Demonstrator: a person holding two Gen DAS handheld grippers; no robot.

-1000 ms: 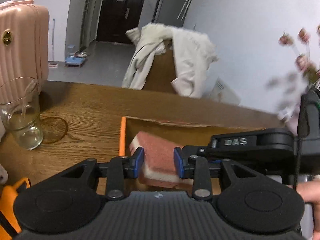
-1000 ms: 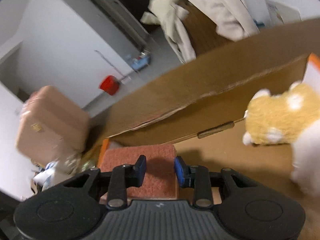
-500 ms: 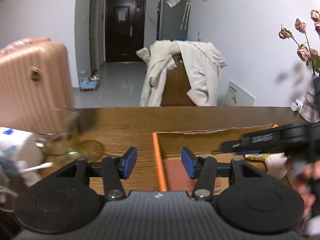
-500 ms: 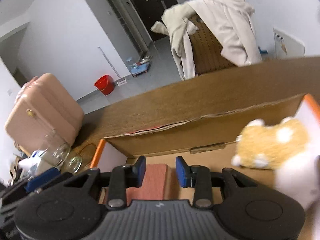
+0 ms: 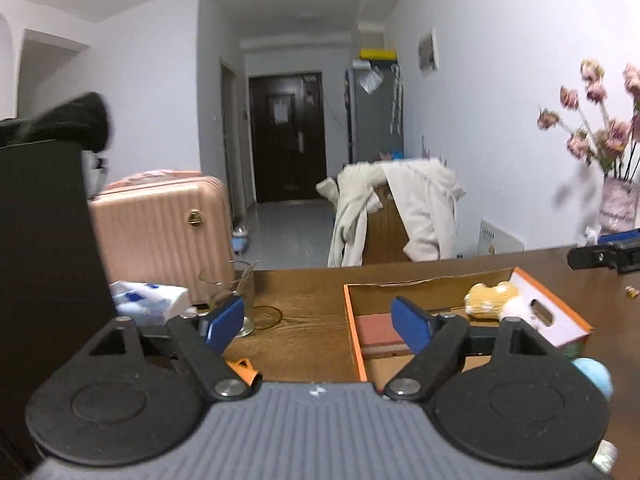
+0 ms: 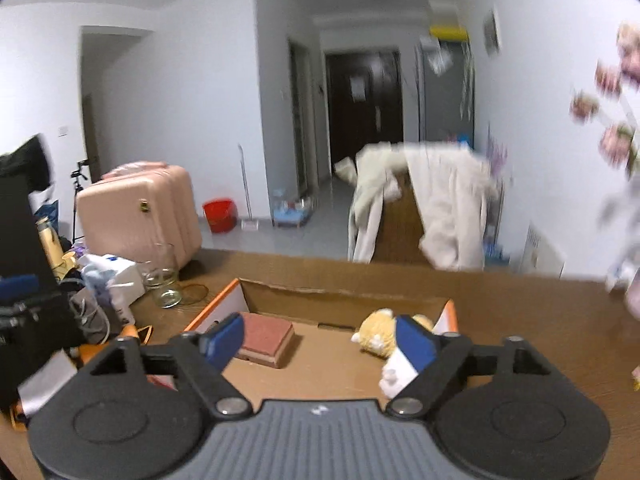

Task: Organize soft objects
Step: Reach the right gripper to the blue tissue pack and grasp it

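Now both grippers stand back from the cardboard box point(image 6: 344, 308), where a second ago each sat low inside it with its fingers closed around the pink sponge point(image 6: 266, 338). The left gripper point(image 5: 318, 320) has pulled away and risen, and its jaws are opening with nothing between them; its blue fingers point(image 5: 224, 318) frame bare counter point(image 5: 308, 320) and the box's orange edge. The right gripper point(image 6: 320, 338) has likewise lifted and levelled out, jaws opening and empty, looking down over the box from the near side.

The sponge lies flat on the box floor toward the left wall, free of either gripper. The yellow plush toy point(image 6: 378, 334) rests toward the right end of the same box, well apart from the sponge, partly hidden behind the right gripper's finger. In the left wrist view a light blue soft ball point(image 5: 596, 374) shows just outside the box's near right corner. A glass pitcher point(image 6: 162, 276) stands on the counter left of the box, beside a tissue pack point(image 5: 154, 300).
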